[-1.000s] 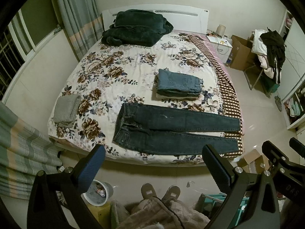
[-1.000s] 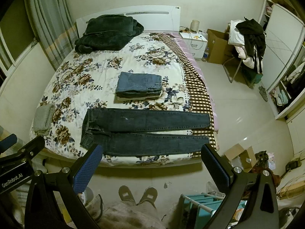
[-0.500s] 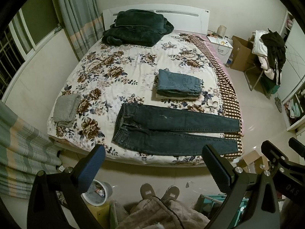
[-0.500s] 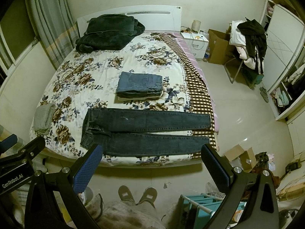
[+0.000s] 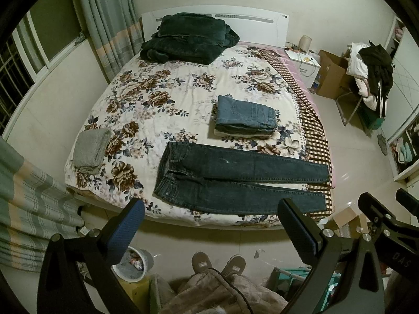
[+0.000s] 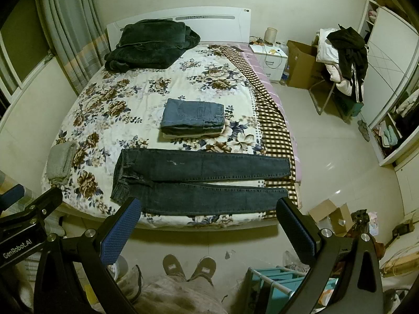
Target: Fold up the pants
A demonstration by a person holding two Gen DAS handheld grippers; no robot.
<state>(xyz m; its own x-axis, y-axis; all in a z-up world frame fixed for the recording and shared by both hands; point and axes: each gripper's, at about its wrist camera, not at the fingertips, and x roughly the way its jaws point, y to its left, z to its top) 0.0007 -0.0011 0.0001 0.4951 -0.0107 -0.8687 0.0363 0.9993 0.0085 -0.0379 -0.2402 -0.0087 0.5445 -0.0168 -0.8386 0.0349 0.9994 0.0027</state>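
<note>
Dark blue jeans point(image 5: 235, 178) lie flat across the near edge of the bed, waist to the left, both legs stretched right; they also show in the right wrist view point(image 6: 199, 180). My left gripper point(image 5: 209, 231) is open and empty, held high above the floor in front of the bed. My right gripper point(image 6: 207, 230) is open and empty at the same height, to the right of the left one. Neither touches the jeans.
A stack of folded jeans point(image 5: 244, 117) sits mid-bed behind the pants. A grey folded cloth point(image 5: 90, 147) lies at the left edge, a dark green blanket point(image 5: 188, 38) at the headboard. Curtain point(image 5: 31, 214), bin point(image 5: 133, 264), boxes point(image 6: 332, 217) and a blue rack point(image 6: 275, 280) crowd the floor.
Both views have shifted very slightly; the jeans and other things on the bed have not moved. Both grippers stay open.
</note>
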